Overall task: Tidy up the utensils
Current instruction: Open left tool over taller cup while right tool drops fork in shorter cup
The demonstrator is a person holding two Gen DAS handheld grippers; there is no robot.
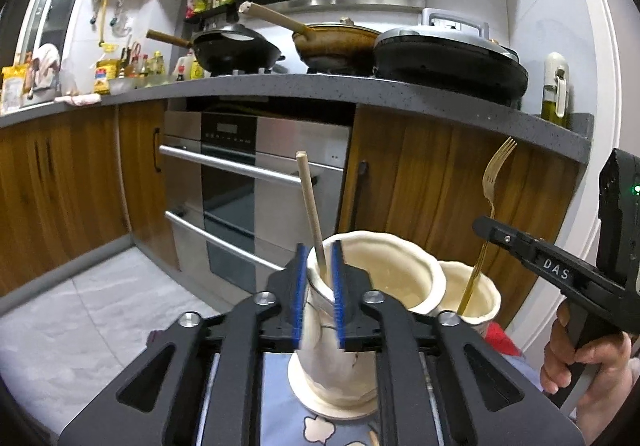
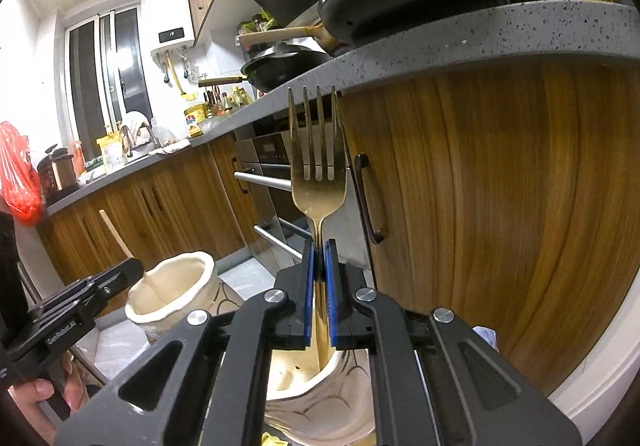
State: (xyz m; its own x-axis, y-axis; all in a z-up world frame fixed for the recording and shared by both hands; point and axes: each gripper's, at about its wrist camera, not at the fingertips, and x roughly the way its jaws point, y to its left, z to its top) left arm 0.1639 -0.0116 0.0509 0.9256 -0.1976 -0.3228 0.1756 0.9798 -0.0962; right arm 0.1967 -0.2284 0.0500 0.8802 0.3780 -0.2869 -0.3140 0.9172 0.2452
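Observation:
Two cream ceramic cups stand side by side on a blue patterned cloth. My left gripper [image 1: 320, 256] straddles the rim of the near cup [image 1: 360, 310], with a wooden stick [image 1: 310, 205] standing between its blue pads, a gap on each side. My right gripper [image 2: 319, 258] is shut on the neck of a gold fork [image 2: 318, 161], tines up, its handle reaching down into the second cup [image 2: 316, 394]. The fork [image 1: 490, 201] and second cup [image 1: 474, 296] also show in the left wrist view, with the right gripper [image 1: 486, 226] beside them.
A grey countertop [image 1: 320, 85] with pans and a griddle overhangs wooden cabinets [image 1: 420, 173] and a steel oven [image 1: 248, 181] just behind the cups. A red item [image 1: 498, 338] lies behind the second cup. The blue cloth [image 1: 320, 426] covers the work surface.

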